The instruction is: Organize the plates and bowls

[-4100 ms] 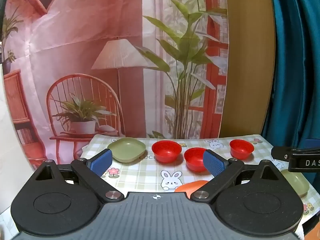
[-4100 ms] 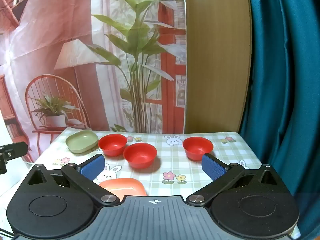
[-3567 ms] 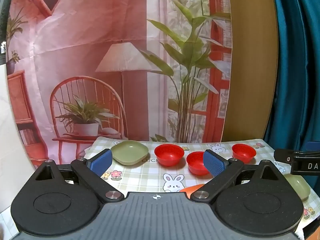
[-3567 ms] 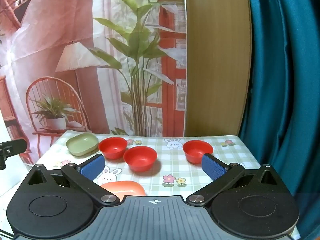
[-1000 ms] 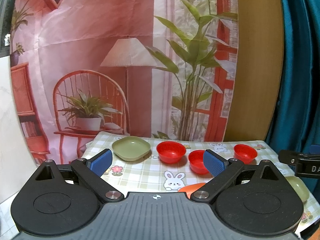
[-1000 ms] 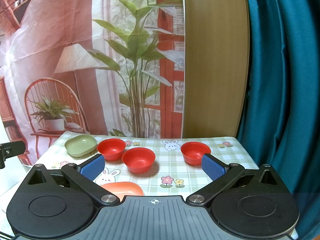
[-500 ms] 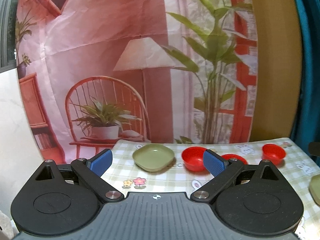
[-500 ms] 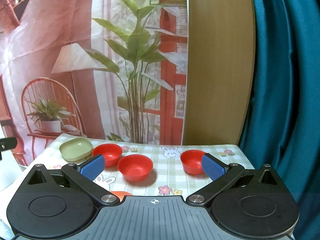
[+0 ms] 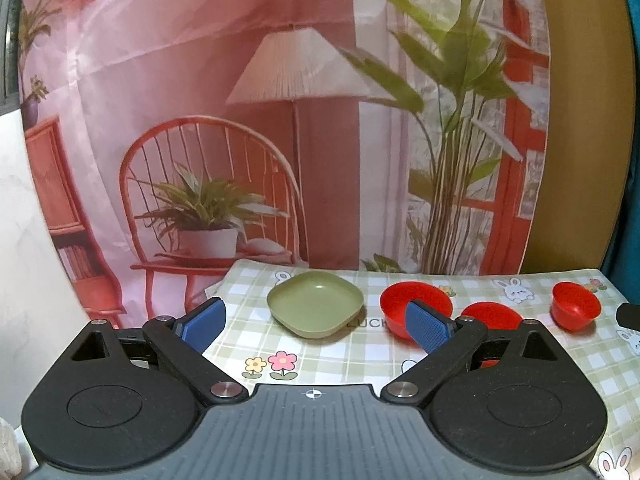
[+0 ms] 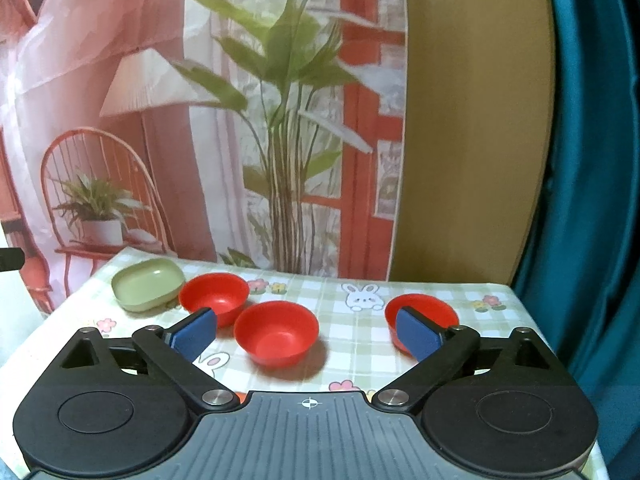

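Observation:
A green square plate (image 9: 315, 309) lies at the table's far left, straight ahead of my open, empty left gripper (image 9: 316, 326). Three red bowls stand in a row to its right: the left bowl (image 9: 416, 306), the middle bowl (image 9: 491, 315) and the right bowl (image 9: 575, 309). In the right wrist view my right gripper (image 10: 306, 334) is open and empty, with the middle red bowl (image 10: 276, 338) between its fingers' line. The left red bowl (image 10: 214, 298), the right red bowl (image 10: 422, 314) and the green plate (image 10: 146, 284) also show there.
The table has a green checked cloth (image 9: 360, 352) with rabbits and flowers. A printed backdrop (image 9: 280, 120) hangs right behind it, a wooden panel (image 10: 472, 120) and a teal curtain (image 10: 592, 160) to the right. The table's left edge lies near the green plate.
My left gripper has swung left and nearer, now facing the green plate. My right gripper has moved forward toward the middle red bowl; the orange plate has dropped out of view.

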Available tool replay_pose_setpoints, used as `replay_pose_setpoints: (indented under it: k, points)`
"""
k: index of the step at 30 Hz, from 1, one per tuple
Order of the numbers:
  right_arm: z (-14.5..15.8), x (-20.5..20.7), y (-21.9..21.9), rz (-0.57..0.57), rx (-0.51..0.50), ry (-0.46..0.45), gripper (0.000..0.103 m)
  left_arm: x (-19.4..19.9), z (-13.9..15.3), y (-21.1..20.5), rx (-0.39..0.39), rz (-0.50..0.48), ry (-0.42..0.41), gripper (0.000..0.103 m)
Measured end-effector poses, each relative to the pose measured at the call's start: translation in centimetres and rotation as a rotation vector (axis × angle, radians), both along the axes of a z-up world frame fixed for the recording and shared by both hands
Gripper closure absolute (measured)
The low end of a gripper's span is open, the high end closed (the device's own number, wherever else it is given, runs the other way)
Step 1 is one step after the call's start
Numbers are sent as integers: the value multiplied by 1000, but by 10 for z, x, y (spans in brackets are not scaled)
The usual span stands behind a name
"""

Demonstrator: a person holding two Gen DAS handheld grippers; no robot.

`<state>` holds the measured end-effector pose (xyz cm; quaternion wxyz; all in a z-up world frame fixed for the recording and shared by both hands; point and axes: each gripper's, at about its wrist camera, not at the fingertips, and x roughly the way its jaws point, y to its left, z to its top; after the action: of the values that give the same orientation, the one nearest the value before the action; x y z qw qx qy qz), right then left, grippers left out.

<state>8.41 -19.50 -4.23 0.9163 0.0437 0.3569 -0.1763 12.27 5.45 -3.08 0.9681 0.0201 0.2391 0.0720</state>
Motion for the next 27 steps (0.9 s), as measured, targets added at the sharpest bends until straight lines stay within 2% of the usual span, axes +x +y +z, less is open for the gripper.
replay_pose_setpoints:
  k: [11, 16, 21, 24, 27]
  points:
    - [-40, 29, -4, 24, 54, 50, 14, 26, -20, 20, 2, 8, 56, 5]
    - [-51, 43, 2, 37, 105, 57, 14, 38, -25, 46, 19, 38, 79, 5]
    - [-58, 68, 18, 95, 105, 70, 14, 54, -21, 79, 69, 70, 94, 5]
    - [-56, 87, 27, 129, 105, 72, 14, 64, -12, 99, 113, 87, 69, 5]
    - [-54, 110, 37, 160, 104, 65, 14, 74, -2, 122, 111, 95, 28, 5]
